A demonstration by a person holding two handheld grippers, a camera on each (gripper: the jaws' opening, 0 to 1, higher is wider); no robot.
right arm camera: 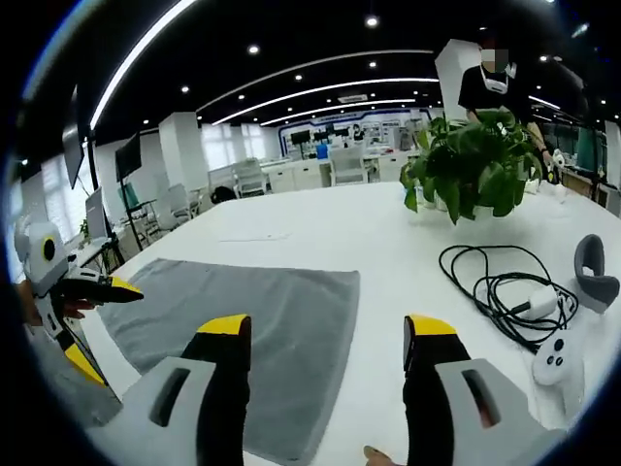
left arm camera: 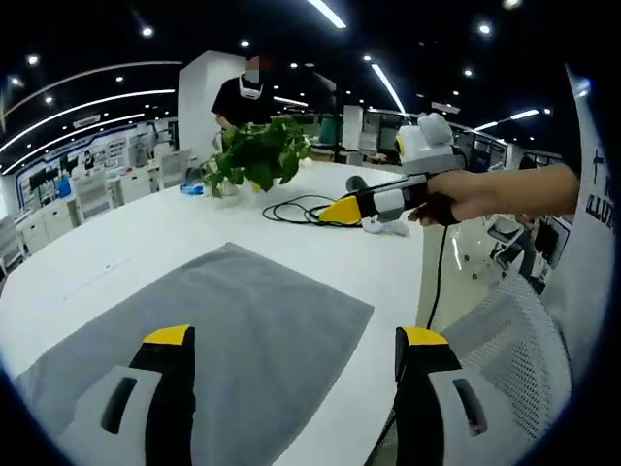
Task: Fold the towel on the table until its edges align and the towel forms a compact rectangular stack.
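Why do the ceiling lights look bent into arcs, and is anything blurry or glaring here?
Fisheye lenses: in the left gripper view the ceiling strips bow, in the right gripper view too. Left gripper view: the right gripper looks slightly soft. Right gripper view: the white table is bright, without harsh glare, and the grey towel stays sharp, evenly lit.

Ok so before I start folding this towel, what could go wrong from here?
The grey towel lies flat near the table edge, so a pulled corner might slide off. The black cable and white controller lie close by; a sweeping right gripper could snag them. Both grippers look open, nothing gripped yet.
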